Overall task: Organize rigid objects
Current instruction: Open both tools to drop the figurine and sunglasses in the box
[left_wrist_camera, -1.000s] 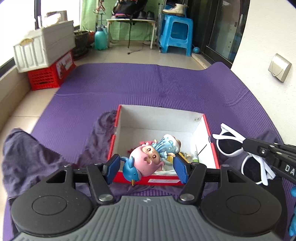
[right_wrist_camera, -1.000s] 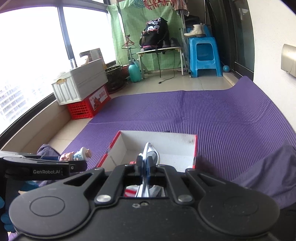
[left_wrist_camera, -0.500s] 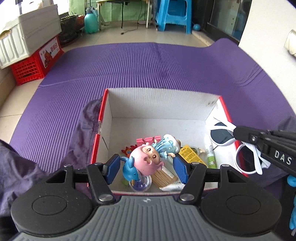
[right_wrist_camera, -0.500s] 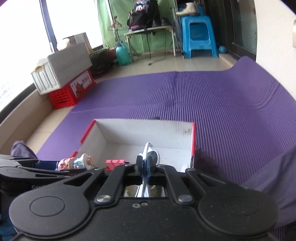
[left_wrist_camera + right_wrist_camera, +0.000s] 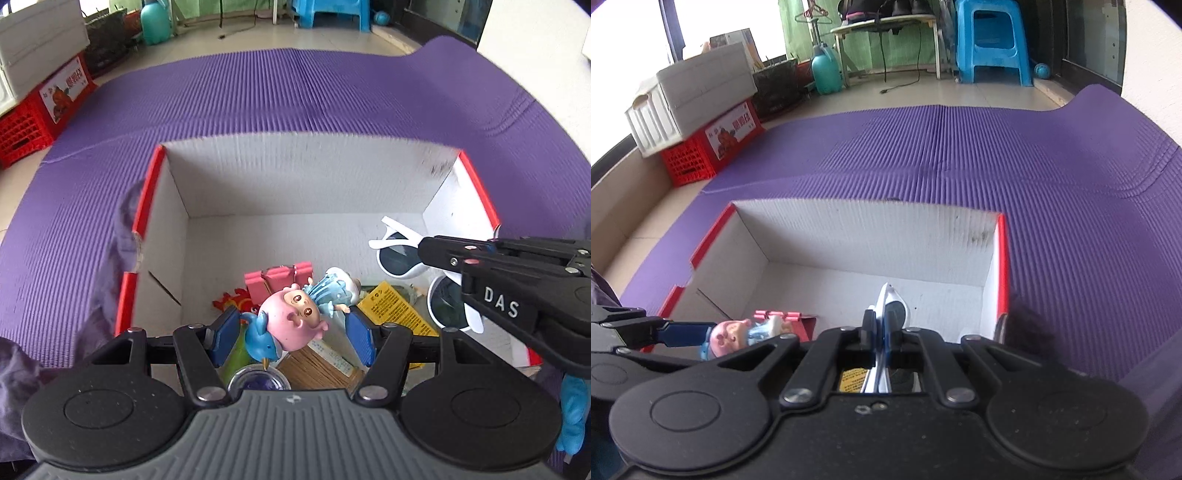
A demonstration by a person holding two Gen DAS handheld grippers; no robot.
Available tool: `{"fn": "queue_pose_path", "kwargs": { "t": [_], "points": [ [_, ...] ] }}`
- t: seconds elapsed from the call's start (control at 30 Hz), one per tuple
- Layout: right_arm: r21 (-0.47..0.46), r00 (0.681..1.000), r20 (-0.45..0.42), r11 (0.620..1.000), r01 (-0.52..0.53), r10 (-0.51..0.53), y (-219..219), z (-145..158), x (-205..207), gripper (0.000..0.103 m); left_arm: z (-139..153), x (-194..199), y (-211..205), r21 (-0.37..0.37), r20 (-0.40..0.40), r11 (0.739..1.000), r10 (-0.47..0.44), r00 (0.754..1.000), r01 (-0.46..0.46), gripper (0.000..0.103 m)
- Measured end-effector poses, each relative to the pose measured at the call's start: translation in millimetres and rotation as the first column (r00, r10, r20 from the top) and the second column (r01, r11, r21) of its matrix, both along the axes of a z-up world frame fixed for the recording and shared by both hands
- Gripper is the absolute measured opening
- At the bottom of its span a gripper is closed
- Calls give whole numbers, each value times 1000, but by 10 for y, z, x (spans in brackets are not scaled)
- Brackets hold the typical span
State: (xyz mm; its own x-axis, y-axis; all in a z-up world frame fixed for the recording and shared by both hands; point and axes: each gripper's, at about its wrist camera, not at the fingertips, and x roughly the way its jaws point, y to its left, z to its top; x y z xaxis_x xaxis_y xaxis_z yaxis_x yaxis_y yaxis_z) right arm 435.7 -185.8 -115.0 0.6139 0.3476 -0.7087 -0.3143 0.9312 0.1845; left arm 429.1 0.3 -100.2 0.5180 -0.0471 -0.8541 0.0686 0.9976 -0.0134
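I had the pink doll (image 5: 295, 321) pinched in L gripper (image 5: 291, 330), white sunglasses (image 5: 402, 258) in R gripper (image 5: 881, 328), both right over the box (image 5: 147, 206).

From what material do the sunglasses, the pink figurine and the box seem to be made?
Sunglasses: glossy white plastic, dark lenses. Pink figurine: probably hard vinyl or plastic, smooth painted shine. Box: corrugated cardboard, ribbed white walls, red outside.

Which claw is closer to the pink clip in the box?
Left. The left claw, holding the pink doll, hangs just in front of the pink clip. The right claw, pinching the white sunglasses, is farther off by the box's right wall.
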Motion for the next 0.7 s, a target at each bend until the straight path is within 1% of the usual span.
{"fn": "queue_pose_path", "kwargs": {
  "t": [0.2,0.3,0.37,0.47,0.63,0.67,0.7],
  "points": [
    [-27,1000,-27,1000,-1,0,54,-149,71,3,-160,69,-60,8,-33,1000,-8,999,9,62],
    [-23,999,-46,1000,-3,1,45,-195,72,5,-216,92,-69,5,-56,1000,-13,998,13,63],
    [-27,999,-49,1000,-5,4,50,-198,59,12,-254,123,-62,7,-65,1000,-9,998,10,63],
    [-36,999,-51,999,2,-4,45,-200,57,18,-261,123,-70,11,-62,1000,-3,998,4,63],
    [-18,998,-57,1000,17,-18,-28,-175,44,22,-247,107,-69,-3,-73,1000,5,997,-5,63],
    [-13,998,-55,1000,19,-20,-47,-163,30,27,-228,94,-61,-10,-69,1000,13,998,-14,64],
    [-6,998,-55,1000,19,-19,-59,-147,22,29,-208,82,-50,-17,-67,1000,19,998,-20,67]
  ]
}}
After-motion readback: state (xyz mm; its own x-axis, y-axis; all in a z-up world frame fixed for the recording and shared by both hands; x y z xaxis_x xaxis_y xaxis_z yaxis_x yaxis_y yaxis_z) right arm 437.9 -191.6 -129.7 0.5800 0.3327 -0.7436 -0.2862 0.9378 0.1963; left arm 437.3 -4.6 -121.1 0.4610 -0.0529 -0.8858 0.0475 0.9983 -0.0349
